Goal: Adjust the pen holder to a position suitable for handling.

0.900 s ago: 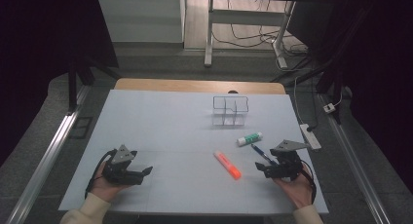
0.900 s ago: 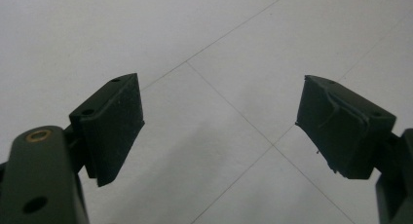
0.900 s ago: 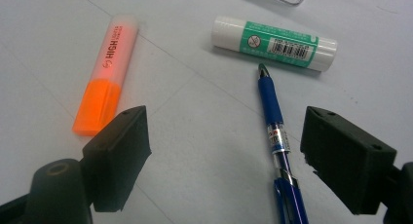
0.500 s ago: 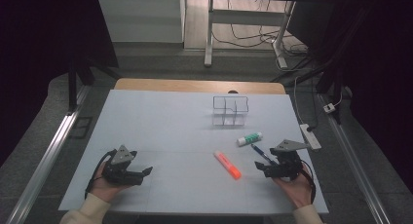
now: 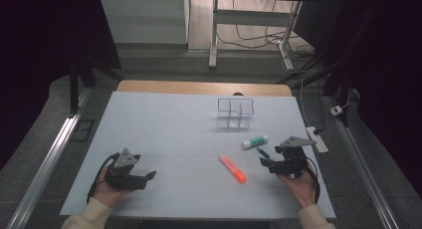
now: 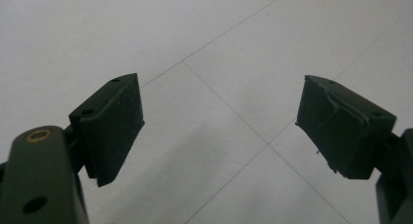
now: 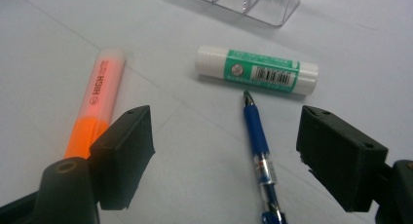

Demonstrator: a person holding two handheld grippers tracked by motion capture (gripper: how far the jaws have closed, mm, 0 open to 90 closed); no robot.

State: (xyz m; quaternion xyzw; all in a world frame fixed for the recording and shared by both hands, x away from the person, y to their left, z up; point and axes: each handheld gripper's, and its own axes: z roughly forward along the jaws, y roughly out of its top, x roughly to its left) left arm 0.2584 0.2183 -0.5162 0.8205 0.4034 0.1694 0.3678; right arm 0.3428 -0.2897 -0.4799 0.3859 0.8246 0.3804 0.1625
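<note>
An orange highlighter point(image 5: 232, 168) point(image 7: 96, 108) lies on the white table point(image 5: 174, 134), right of centre. A white and green glue stick point(image 5: 255, 142) point(image 7: 257, 70) lies beyond it, and a blue pen point(image 5: 262, 152) point(image 7: 259, 148) points at the glue stick. My right gripper point(image 5: 264, 163) point(image 7: 225, 158) rests low at the right, open, with the pen lying between its jaws and the highlighter just outside the left jaw. My left gripper point(image 5: 151, 175) point(image 6: 219, 131) rests at the front left, open over bare table, nothing between its jaws.
A clear plastic compartment organiser point(image 5: 235, 112) point(image 7: 246, 2) stands behind the pens. A power strip point(image 5: 317, 139) lies off the table's right edge. A wooden strip point(image 5: 204, 87) borders the far side. Desk legs and cables stand on the floor beyond.
</note>
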